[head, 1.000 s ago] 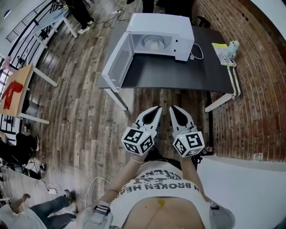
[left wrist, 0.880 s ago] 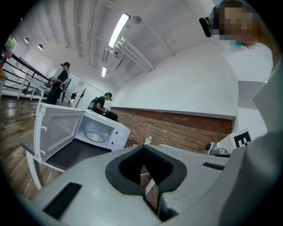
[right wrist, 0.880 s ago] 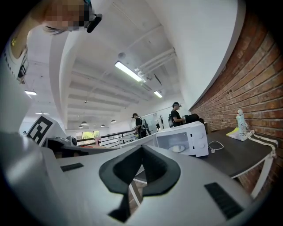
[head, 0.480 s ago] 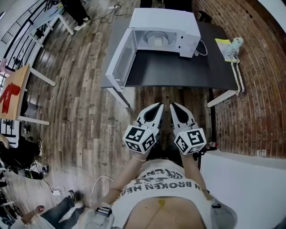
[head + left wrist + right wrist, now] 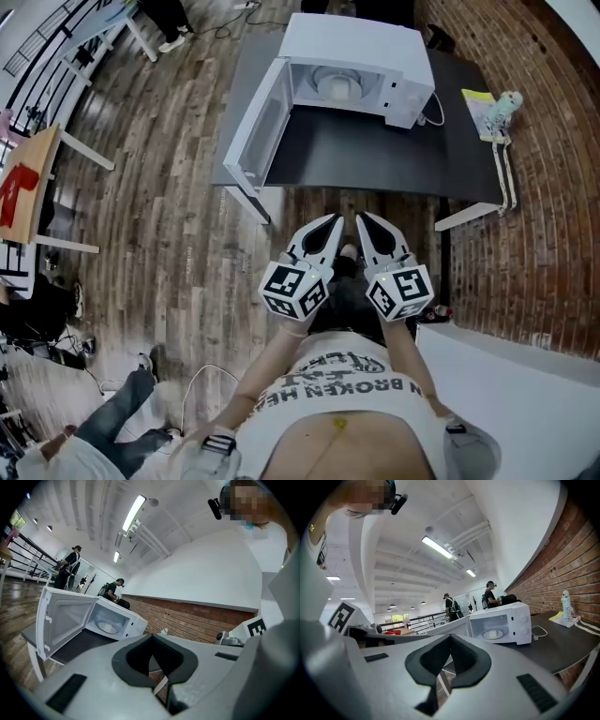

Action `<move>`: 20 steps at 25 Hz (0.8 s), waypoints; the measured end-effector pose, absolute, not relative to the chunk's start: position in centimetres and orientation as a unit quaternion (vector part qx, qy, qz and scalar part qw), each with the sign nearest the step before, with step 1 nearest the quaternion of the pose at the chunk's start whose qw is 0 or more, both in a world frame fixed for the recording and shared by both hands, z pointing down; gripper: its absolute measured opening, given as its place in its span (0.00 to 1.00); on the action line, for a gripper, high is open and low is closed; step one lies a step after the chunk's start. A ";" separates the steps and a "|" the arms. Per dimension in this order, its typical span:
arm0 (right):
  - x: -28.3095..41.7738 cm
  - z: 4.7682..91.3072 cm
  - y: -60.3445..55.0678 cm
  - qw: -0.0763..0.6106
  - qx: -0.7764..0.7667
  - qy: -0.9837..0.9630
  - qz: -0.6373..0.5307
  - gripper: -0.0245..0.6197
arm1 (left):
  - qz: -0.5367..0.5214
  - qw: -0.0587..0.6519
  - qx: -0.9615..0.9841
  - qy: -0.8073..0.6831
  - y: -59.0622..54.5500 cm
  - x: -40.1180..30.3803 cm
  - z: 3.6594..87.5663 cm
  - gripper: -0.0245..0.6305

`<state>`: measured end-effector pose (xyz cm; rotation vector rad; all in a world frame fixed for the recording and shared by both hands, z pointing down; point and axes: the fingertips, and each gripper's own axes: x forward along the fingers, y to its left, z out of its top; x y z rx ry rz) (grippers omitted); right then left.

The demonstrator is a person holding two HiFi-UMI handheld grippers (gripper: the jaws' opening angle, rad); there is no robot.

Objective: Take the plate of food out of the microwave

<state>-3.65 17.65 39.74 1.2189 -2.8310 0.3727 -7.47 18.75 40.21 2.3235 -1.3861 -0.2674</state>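
We have stepped nearer the worktop (image 5: 375, 155): in the head view the microwave (image 5: 361, 47) looks larger and sits further right than a second ago. Its door (image 5: 255, 127) stays swung open to the left, and the plate (image 5: 336, 86) of food still rests inside, untouched. Our left gripper (image 5: 330, 225) and right gripper (image 5: 364, 222) remain side by side before our chest, short of the worktop's edge. Both are clenched, with nothing between the jaws.
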 end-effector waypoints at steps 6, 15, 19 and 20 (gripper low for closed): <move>-4.5 39.9 12.2 0.008 0.376 -0.917 0.134 0.05 | -0.090 0.209 0.826 -0.516 13.7 -8.1 40.1 0.05; -4.4 39.0 3.3 -0.006 0.346 -0.928 0.136 0.05 | -0.080 0.200 0.814 -0.539 5.1 -7.7 39.5 0.05; -3.8 38.6 0.3 -0.008 0.339 -0.931 0.133 0.05 | -0.076 0.195 0.813 -0.544 2.2 -7.0 39.2 0.05; -3.7 38.6 -0.3 -0.007 0.338 -0.932 0.132 0.05 | -0.076 0.195 0.812 -0.545 1.5 -6.8 39.3 0.05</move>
